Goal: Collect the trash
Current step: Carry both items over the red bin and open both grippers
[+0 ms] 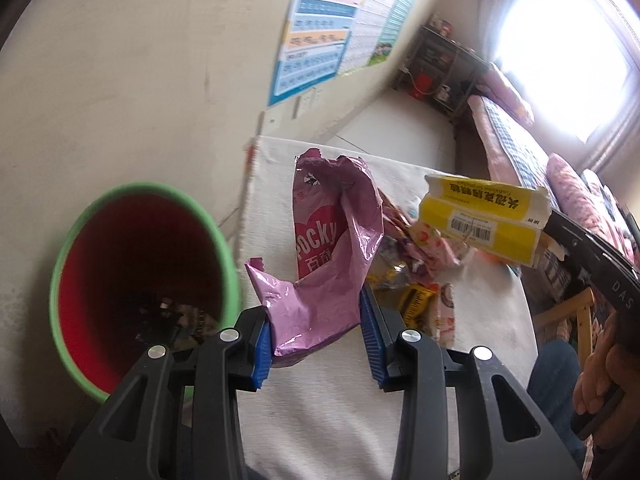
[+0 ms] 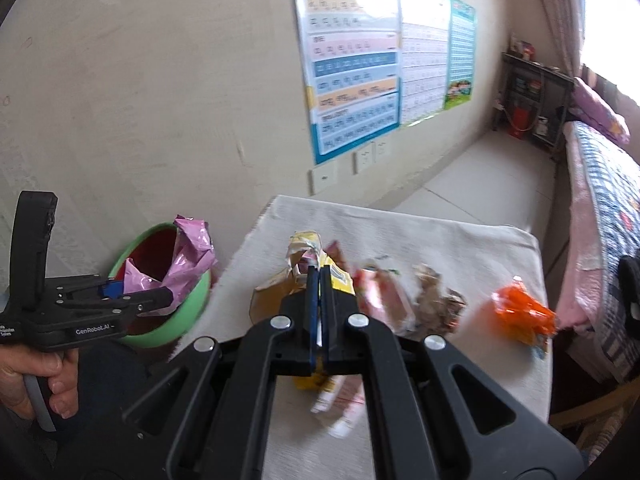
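Left wrist view centres on the pink wrapper [image 1: 320, 256], a crinkled, glossy film bag torn open at the top. It stands between the blue ribbed pads of the left gripper [image 1: 316, 344], whose jaws are part-closed and pinch its lower end. From the right wrist view the wrapper hangs at the rim of the bin [image 2: 192, 304], so this piece looks nearly delivered but not yet dropped.

The right gripper [image 2: 319, 320] has its jaws shut tight on the yellow box [image 1: 484, 220], a flattened cardboard carton with a barcode label and ragged torn ends, lifted clear of the bench [image 2: 460, 240].

Bin: a smooth round plastic bucket, green outside and red inside, standing on the floor just beside the bench, with a little dark litter already at the bottom.

Judging from this, 2 pieces are in hand and several remain: a loose heap of crumpled wrappers [image 2: 420, 304], foil and paper in mixed colours, and an orange wrapper [image 2: 524, 312], scrunched and shiny, apart near the bench's right edge. A coarse white cloth covers the bench.
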`<state>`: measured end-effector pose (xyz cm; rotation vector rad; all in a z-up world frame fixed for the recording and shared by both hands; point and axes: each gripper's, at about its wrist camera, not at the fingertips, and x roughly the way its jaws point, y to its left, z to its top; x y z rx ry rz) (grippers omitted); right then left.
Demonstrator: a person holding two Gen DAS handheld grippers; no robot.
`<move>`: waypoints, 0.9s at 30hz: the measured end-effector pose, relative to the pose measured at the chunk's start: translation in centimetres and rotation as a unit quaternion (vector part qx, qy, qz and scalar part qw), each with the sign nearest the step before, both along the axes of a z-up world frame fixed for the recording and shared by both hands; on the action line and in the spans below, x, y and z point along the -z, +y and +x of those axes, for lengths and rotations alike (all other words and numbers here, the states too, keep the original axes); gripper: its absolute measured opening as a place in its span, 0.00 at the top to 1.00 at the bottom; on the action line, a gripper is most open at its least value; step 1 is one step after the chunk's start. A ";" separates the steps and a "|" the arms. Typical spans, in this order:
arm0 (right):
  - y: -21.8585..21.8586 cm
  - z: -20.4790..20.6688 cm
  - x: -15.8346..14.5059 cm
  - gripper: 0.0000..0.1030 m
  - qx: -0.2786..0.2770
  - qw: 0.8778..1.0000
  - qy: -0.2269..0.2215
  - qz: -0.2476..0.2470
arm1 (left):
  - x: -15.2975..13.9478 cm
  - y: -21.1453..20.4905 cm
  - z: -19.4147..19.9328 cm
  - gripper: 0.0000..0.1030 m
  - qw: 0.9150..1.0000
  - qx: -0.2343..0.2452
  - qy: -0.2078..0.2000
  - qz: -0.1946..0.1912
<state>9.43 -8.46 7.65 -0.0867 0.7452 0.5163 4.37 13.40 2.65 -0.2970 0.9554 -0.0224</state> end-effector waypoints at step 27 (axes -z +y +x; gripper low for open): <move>18.7 -1.7 2.6 0.98 -0.154 0.988 0.028 0.011 | 1.6 14.6 -6.7 0.65 0.987 -0.158 0.011 -0.004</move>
